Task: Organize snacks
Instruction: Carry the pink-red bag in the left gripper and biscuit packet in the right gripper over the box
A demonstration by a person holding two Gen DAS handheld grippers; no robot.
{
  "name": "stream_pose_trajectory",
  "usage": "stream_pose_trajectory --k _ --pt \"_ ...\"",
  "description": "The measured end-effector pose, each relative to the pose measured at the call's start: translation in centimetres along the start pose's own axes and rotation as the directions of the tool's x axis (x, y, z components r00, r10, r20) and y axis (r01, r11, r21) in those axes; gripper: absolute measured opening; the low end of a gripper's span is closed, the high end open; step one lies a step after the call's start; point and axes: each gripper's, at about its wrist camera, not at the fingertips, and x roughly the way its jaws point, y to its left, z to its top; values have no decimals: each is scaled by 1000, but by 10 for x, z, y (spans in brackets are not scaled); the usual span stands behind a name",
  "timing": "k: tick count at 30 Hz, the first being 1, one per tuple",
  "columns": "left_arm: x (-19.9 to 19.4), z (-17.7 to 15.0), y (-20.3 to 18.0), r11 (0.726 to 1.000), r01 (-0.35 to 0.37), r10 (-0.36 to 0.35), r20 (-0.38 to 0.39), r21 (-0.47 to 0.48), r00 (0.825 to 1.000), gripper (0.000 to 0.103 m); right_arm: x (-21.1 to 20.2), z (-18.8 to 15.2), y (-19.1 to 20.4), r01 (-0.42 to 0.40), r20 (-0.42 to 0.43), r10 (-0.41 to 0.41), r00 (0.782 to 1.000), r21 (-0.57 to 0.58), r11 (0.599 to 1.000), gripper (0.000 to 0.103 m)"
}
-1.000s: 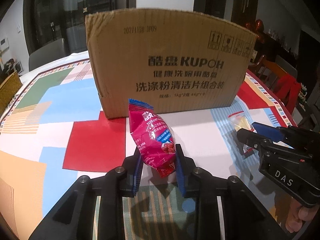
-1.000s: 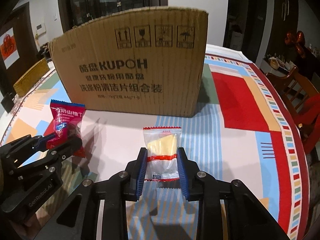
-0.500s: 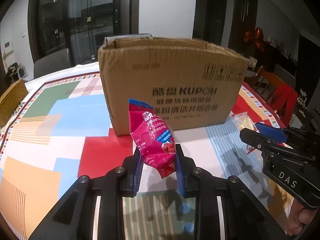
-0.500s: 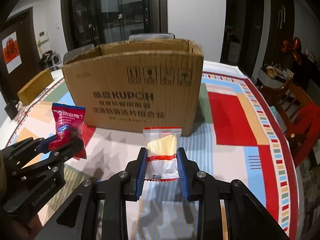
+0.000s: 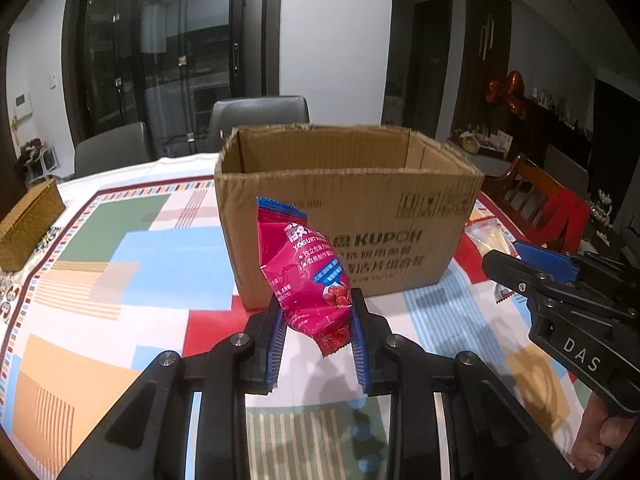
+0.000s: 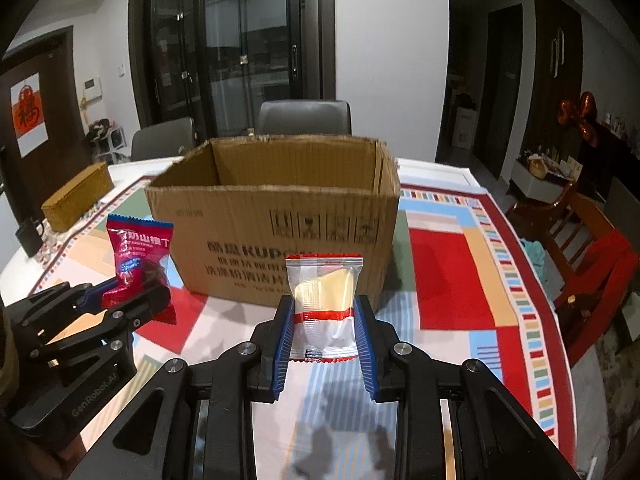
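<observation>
Left claw clamped on a magenta yogurt snack packet, blue pads pressing both sides of its lower half, packet tilted with its blue crimped top leaning left. Held above the counter, in front of the near wall of an open cardboard box printed KUPOH. Seen from the right wrist, same left claw at lower left, red packet sticking up out of it.

Right claw clamped on a clear packet with red seams and a pale yellow piece inside, upright, pads on its left and right edges. Also lifted clear of the counter, just before the box. From the left wrist, right claw at right edge, clear packet poking out past its tip, a person's fingers wrapped under the handle.

Box standing on a colourful patchwork tablecloth, flaps gone, inner walls visible, floor of the box hidden. Woven brown box near the far left edge of the counter. Dark chairs behind the counter, glass doors beyond.
</observation>
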Motion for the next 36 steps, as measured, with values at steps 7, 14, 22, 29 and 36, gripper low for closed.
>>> stream_pose_trajectory --k 7,14,22,29,36 --pt "-9 16 2 1000 -5 5 35 3 999 29 -11 16 0 -2 43 2 999 -1 1000 31" --pt "-11 33 1 1000 -7 6 54 7 999 29 -17 30 -1 -2 72 2 997 2 1000 31" --pt "-12 54 2 1000 -6 5 78 14 997 29 -21 50 -1 0 106 -1 994 4 1000 31" --pt "-8 72 5 1000 -4 1 91 24 996 29 -21 68 -4 3 129 -5 992 10 1000 31" --pt "1 88 8 1000 6 -9 96 30 995 29 -19 84 -6 7 144 -9 990 14 1000 31"
